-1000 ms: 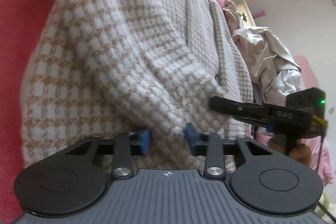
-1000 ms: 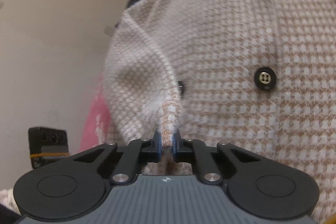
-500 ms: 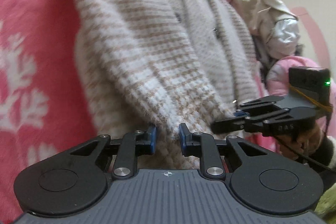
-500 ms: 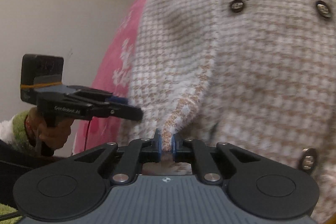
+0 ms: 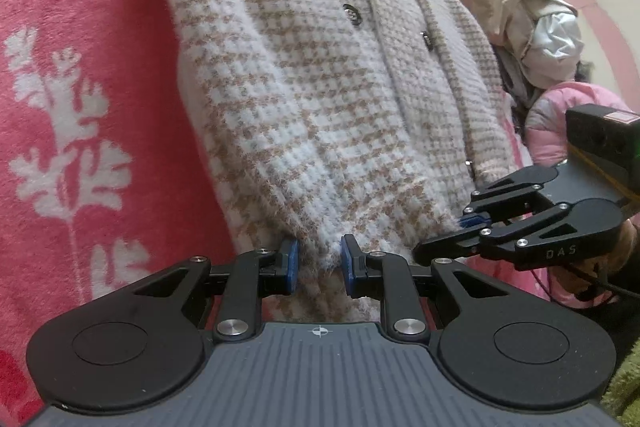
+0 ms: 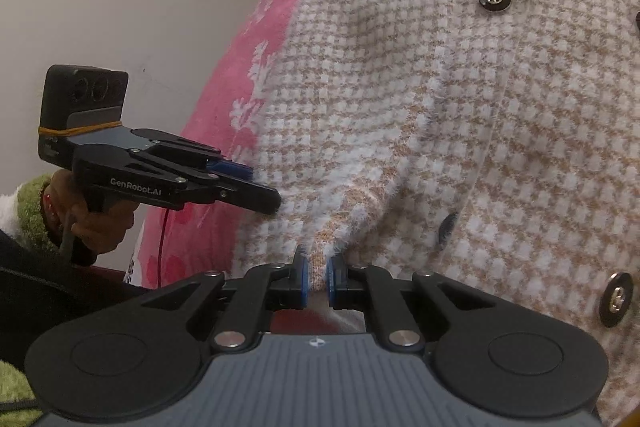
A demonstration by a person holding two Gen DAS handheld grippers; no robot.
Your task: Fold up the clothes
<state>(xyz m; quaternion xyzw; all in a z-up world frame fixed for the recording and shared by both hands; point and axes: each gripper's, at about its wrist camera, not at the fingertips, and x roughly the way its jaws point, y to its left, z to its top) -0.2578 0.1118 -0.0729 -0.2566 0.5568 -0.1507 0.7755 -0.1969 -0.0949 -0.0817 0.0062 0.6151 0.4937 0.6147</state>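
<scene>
Keeping the cardigan (image 5: 304, 99) hem pinched in both the left gripper (image 5: 319, 261) and right gripper (image 6: 316, 277), low in frame, an even fold should be carried.

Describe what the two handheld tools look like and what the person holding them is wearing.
Both are alike: the left tool and right tool have black linkage arms with silver pivot screws, blue fingertip pads and a ribbed grey body. Seen side-on, the left one carries a black camera block strapped on by a yellow band, white "GenRobot.AI" lettering and a red cable. The left hand shows a fuzzy green cuff over a black sleeve.
</scene>
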